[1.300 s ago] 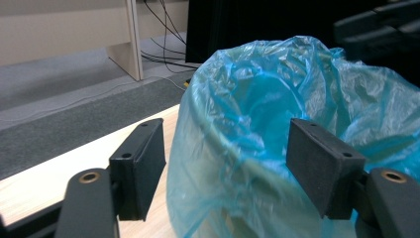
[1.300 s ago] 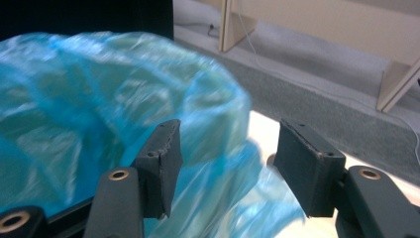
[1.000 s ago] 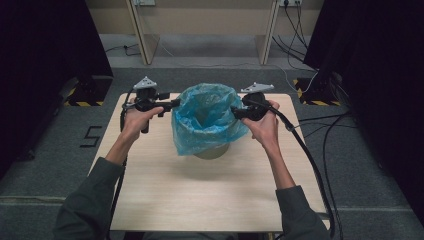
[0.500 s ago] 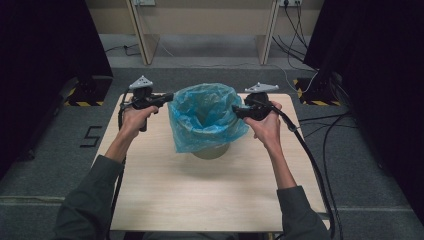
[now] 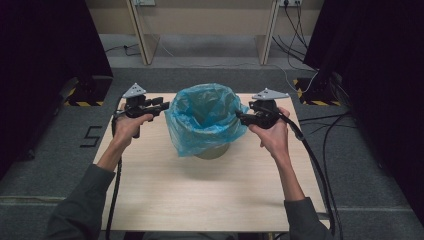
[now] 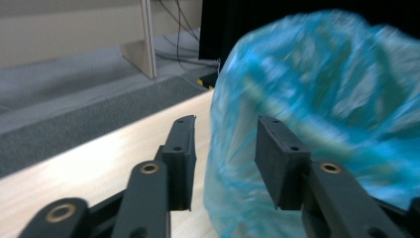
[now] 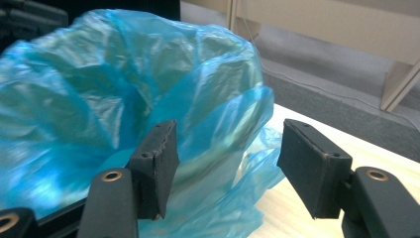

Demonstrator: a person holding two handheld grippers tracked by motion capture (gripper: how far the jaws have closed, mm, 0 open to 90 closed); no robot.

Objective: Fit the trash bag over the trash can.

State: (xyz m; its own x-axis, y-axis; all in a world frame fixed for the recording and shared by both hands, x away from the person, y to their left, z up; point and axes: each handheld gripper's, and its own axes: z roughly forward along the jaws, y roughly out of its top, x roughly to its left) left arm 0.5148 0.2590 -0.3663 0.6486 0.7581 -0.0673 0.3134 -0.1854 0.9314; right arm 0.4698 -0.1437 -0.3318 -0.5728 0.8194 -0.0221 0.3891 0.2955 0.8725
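The blue bin liner (image 5: 204,120), draped over a small bin mid-worktop (image 5: 200,195), sits between the two tools. The left tool (image 5: 162,106) stands just beside its rim, jaws just reopened and empty. The right tool (image 5: 241,118) touches the opposite rim, jaws parted around loose film (image 7: 223,148).

overhead forward-down, gripper views close, sharing bag (image 5: 202,120)

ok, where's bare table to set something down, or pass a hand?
Free: the wide near half of the table, between the two forearms and in front of the bin with the blue bag. Crowded: the far strip, where the left gripper and right gripper flank the bag at its rim.
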